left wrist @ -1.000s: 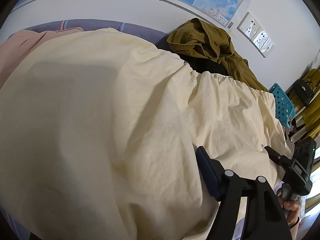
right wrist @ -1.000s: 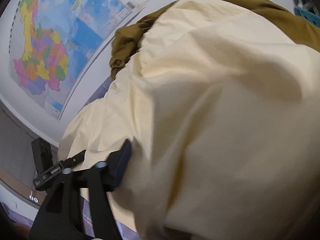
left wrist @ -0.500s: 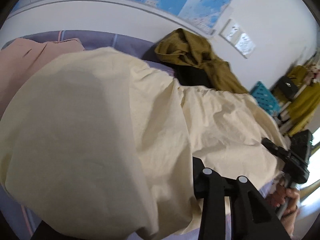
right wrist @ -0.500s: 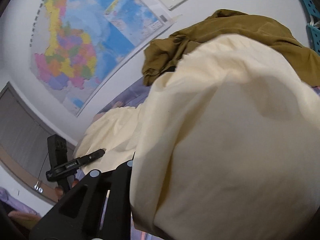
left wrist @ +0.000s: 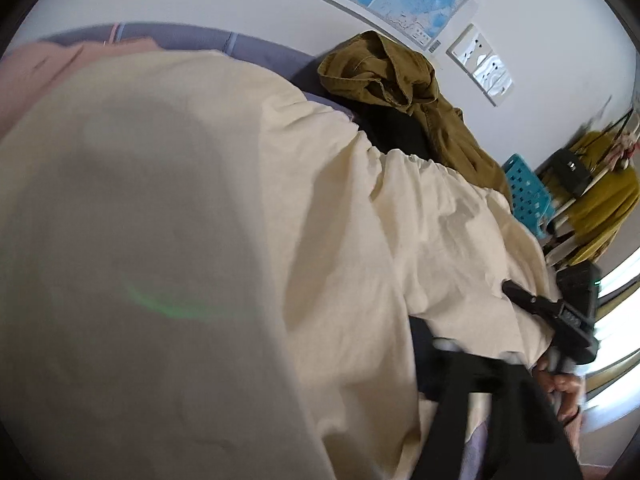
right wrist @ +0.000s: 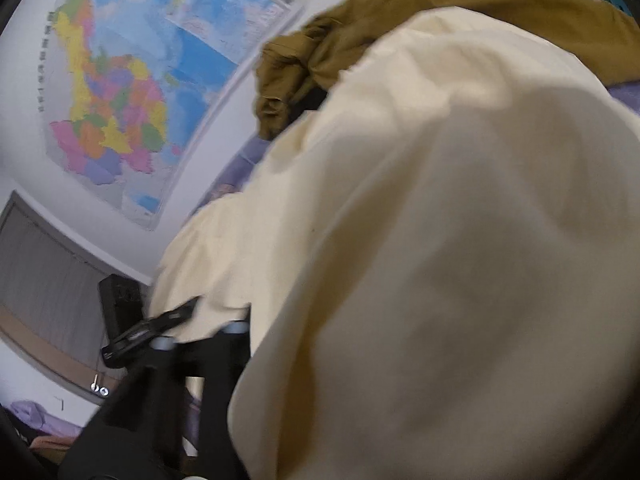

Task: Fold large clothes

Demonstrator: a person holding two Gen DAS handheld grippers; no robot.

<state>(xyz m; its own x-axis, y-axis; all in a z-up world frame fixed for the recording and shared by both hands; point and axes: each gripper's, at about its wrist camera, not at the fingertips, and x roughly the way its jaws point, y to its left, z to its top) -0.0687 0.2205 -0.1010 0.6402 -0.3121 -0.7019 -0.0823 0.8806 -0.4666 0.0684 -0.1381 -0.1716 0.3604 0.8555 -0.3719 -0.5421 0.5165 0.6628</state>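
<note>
A large cream garment [left wrist: 200,200] fills most of both views and hangs stretched between the two grippers over the bed. My left gripper [left wrist: 360,344] pinches its near edge. One black finger [left wrist: 424,340] shows; the other is hidden under the cloth, and the jaws are opening slightly. In the right wrist view the cream garment [right wrist: 440,240] drapes over my right gripper [right wrist: 288,332], which grips its edge with only the left finger [right wrist: 236,332] showing, the jaws easing open too. Each view shows the other gripper at the cloth's far corner: the right gripper [left wrist: 532,304] and the left gripper [right wrist: 168,320].
An olive jacket [left wrist: 400,80] lies bunched on the purple bed sheet [left wrist: 256,48] against the wall, over something black. A pink garment [left wrist: 36,72] lies far left. A blue crate [left wrist: 528,192] and hanging yellow clothes stand at the right. A person's hand [left wrist: 560,388] holds the right gripper.
Both grippers have closed in on the cream garment's edge. The cloth now bulges nearer both cameras and covers more of each gripper. The views have tilted a little.
</note>
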